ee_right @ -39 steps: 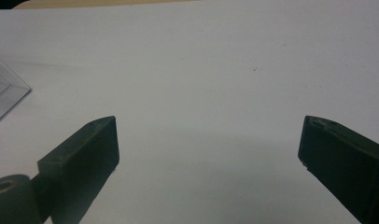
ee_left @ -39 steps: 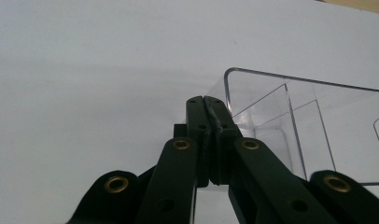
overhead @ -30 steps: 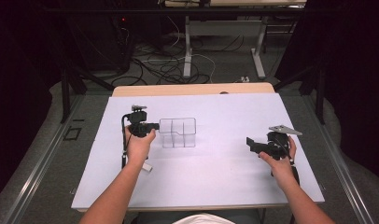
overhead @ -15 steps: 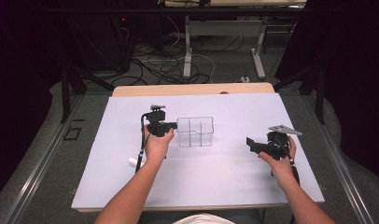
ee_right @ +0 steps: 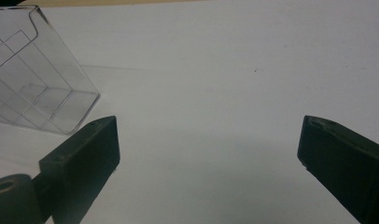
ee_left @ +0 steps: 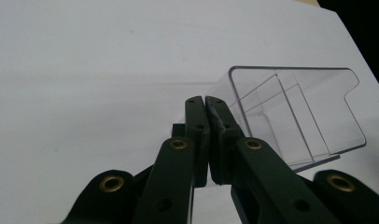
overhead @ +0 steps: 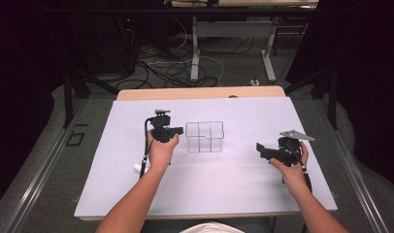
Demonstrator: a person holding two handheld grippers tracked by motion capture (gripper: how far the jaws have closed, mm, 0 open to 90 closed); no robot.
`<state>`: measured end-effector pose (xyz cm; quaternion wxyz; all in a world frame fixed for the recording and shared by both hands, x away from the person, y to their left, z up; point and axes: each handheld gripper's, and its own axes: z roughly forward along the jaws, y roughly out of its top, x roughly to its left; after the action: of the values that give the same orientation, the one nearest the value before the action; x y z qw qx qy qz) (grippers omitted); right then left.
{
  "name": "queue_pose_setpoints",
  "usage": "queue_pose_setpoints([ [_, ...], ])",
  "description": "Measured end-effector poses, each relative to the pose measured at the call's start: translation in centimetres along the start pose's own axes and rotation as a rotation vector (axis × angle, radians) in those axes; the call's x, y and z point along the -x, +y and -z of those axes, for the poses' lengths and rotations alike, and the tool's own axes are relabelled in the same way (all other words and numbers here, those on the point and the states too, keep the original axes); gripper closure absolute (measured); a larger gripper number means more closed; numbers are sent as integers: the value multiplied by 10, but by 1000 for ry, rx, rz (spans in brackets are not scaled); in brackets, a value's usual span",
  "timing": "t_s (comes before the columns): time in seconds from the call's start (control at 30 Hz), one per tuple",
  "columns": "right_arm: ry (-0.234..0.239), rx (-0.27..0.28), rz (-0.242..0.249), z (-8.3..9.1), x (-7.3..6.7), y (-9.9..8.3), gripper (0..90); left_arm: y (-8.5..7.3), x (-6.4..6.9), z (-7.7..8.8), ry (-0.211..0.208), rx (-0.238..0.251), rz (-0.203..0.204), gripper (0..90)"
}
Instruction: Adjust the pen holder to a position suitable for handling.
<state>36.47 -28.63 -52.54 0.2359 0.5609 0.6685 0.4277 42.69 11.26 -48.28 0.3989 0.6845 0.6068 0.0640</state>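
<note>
In the left gripper view, the left tool (ee_left: 205, 105) covers the near corner of the clear plastic divided box (ee_left: 295, 112), so whether a wall sits pinched between its pads cannot be told. In the right gripper view, the box (ee_right: 36, 79) is cut off by the left and top edges, left of the right tool (ee_right: 208, 140). In the high view, a small white item (overhead: 137, 168) behind the left tool (overhead: 178, 131) is too small to identify.

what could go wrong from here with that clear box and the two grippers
The left gripper is shut with its tips against the side wall of the clear plastic box; a light, smooth box like that may skid or spin on the white table. The right gripper stands open and apart, so nothing steadies the far side.
</note>
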Motion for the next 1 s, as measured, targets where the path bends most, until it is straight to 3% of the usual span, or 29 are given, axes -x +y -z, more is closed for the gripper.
queue_pose_setpoints([
  [0.27,-8,-5,16,0,-1,0,73,-3,-31,28,-12,36,10,804],
  [0.43,-8,-6,35,0,-3,0,117,-8,-48,44,-14,99,10,746],
  [0.67,1,3,58,2,-6,2,148,-17,-68,63,18,133,-9,657],
  [0.7,3,6,63,3,-5,2,150,-19,-71,65,21,148,2,646],
  [1.0,32,12,108,4,-10,3,215,-34,-95,83,40,164,-54,548],
])
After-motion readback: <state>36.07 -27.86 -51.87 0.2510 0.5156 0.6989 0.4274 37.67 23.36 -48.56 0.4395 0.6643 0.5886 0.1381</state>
